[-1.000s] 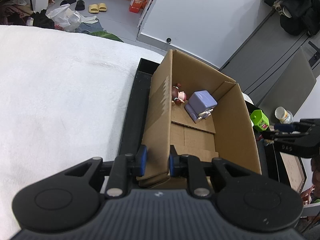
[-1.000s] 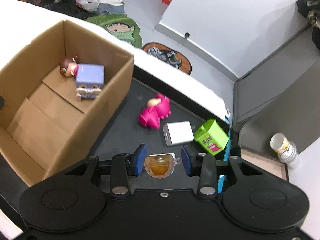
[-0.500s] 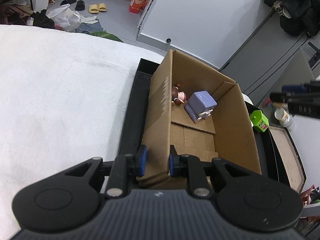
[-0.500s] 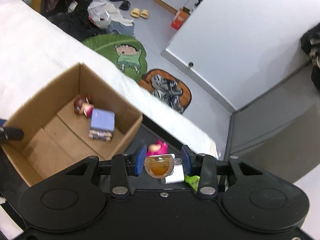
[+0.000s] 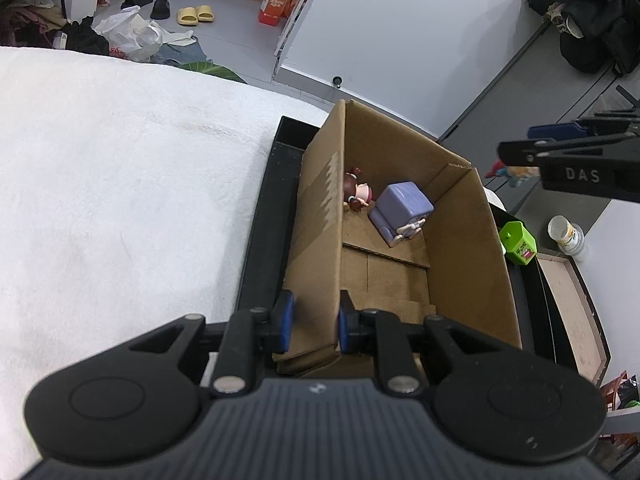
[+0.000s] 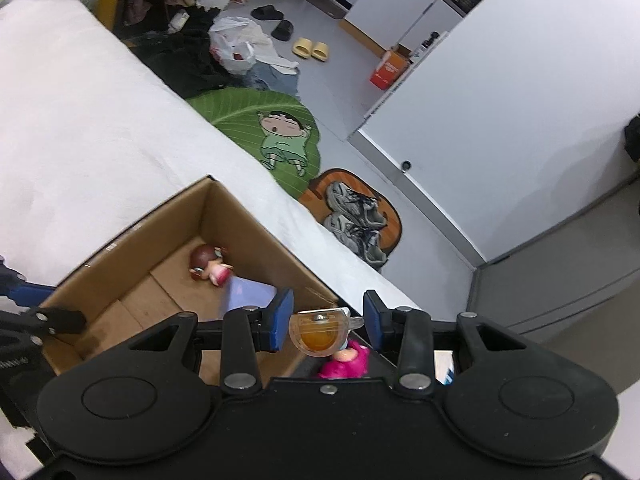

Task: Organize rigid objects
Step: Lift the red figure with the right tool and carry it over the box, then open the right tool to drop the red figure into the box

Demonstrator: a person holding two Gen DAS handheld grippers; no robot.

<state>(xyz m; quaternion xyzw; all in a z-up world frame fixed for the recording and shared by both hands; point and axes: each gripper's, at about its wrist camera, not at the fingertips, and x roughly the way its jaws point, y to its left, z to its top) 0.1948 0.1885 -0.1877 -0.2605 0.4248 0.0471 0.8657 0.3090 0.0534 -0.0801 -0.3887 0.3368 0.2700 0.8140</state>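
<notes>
My left gripper (image 5: 312,322) is shut on the near left wall of a brown cardboard box (image 5: 464,276). In the box lie a purple block toy (image 5: 404,208) and a small doll with brown hair (image 5: 358,192). My right gripper (image 6: 326,320) is shut on a clear round case with an amber centre (image 6: 318,332) and holds it high above the box's right side (image 6: 260,236). It also shows in the left wrist view (image 5: 532,144) at the upper right. A pink figure (image 6: 346,364) lies below it, half hidden.
The box stands in a black tray (image 5: 260,236) on a white fleece cover (image 5: 120,200). A green cube toy (image 5: 518,242) lies right of the box. A bottle (image 5: 566,234) and a shallow wooden tray (image 5: 572,312) stand further right. The floor holds a leaf mat (image 6: 260,120), shoes and bags.
My right gripper has risen with the clear case and swung left toward the box, leaving the white block and green cube behind. My left gripper has not moved.
</notes>
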